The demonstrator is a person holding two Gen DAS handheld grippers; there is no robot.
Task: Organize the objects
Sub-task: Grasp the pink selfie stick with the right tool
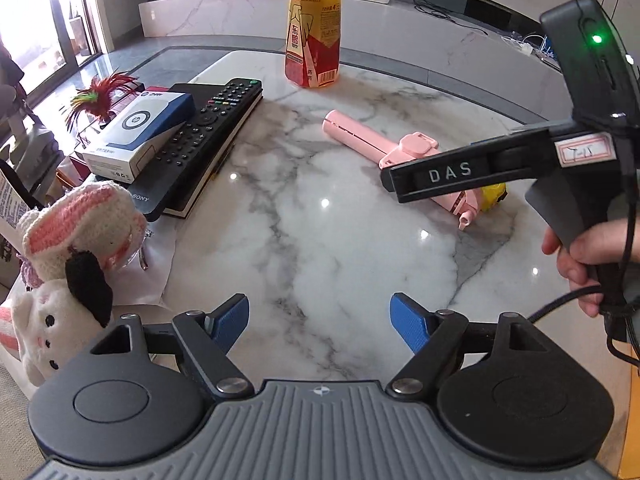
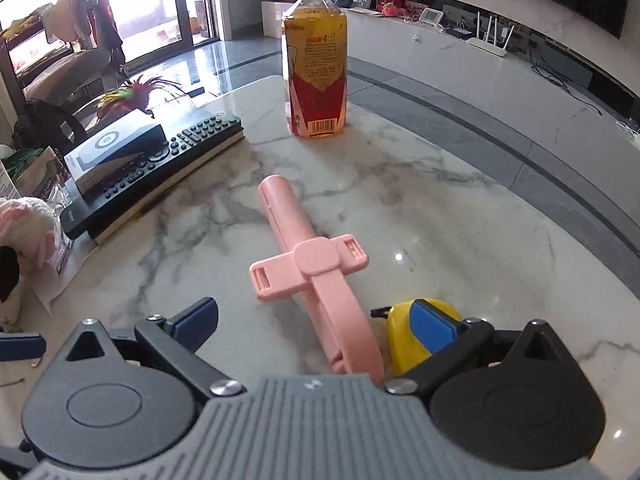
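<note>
A pink folded selfie stick (image 2: 296, 232) lies on the marble table (image 2: 460, 220), with a yellow tape measure (image 2: 404, 332) beside its near end. My right gripper (image 2: 316, 316) is open and straddles the stick's near end; the pads do not touch it, and the right blue pad overlaps the tape measure. In the left wrist view the stick (image 1: 360, 136) lies at the right, partly behind the right gripper's black finger (image 1: 440, 174). My left gripper (image 1: 320, 312) is open over bare marble with nothing between its fingers.
A tall bottle of orange drink (image 1: 314, 36) stands at the far edge. At the left, a black remote (image 1: 208, 136) and a white-and-blue box (image 1: 136, 136) lie on a dark book. A knitted plush toy (image 1: 72, 240) and a feather toy (image 1: 96, 96) sit further left.
</note>
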